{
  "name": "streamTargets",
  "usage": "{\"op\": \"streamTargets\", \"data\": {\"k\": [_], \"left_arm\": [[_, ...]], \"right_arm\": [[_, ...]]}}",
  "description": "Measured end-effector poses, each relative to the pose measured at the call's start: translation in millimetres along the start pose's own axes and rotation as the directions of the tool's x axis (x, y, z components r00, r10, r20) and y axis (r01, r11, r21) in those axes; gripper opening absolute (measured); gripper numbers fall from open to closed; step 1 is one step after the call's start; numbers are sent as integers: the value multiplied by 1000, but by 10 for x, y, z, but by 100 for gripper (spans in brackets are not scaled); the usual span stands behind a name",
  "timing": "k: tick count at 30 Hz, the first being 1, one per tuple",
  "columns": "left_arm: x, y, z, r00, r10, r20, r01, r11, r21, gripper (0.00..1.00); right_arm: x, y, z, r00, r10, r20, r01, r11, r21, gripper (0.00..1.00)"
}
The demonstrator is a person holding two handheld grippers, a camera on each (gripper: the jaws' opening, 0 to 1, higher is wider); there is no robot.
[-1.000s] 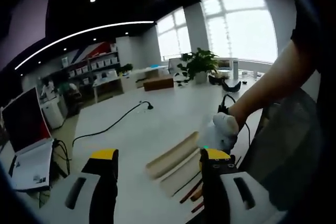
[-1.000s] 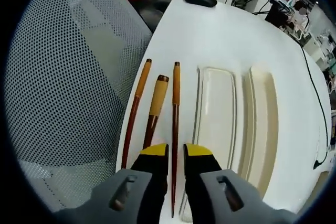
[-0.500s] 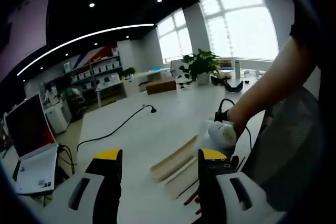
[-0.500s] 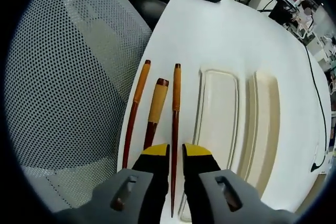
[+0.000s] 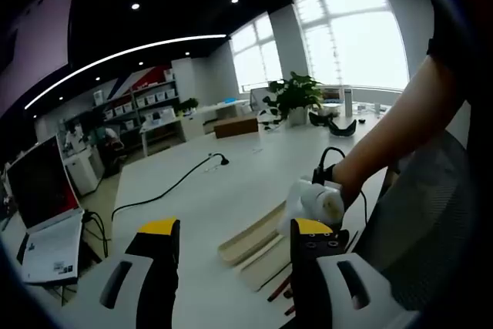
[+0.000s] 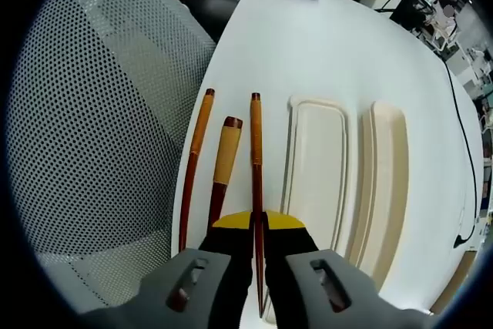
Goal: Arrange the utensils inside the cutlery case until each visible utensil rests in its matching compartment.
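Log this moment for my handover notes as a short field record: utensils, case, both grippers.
utensils: three wooden-handled pieces on the table, all outside the case: left chopstick, thick-handled utensil, right chopstick
cutlery case: two cream halves side by side, no utensil in either
right gripper: jaws closed on the right chopstick
left gripper: jaws apart, holding nothing, raised above the table
also: mesh chair beside the table
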State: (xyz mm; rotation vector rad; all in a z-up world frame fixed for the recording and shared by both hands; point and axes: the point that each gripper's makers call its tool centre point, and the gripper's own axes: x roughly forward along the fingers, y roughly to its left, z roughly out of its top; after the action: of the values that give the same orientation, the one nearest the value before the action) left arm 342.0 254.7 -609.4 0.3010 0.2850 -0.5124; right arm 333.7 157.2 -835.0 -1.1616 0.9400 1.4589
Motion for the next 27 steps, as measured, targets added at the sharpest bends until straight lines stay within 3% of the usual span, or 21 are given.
{"op": "streamTargets", "data": {"k": [5, 21, 27], "left_arm": [[0, -1, 1, 1000, 2, -1, -2, 1000, 5, 59], [15, -57, -3, 1000, -17, -15, 18, 999, 35, 60], [18, -67, -10, 1000, -22, -19, 23, 999, 38, 60]], "right_arm": [[-1, 5, 5, 999, -31, -31, 30, 999, -24, 0], [-19, -9, -8, 999, -25, 41, 23, 998, 53, 0], [-25, -23, -15, 997, -56, 44, 55, 998, 34, 0]]}}
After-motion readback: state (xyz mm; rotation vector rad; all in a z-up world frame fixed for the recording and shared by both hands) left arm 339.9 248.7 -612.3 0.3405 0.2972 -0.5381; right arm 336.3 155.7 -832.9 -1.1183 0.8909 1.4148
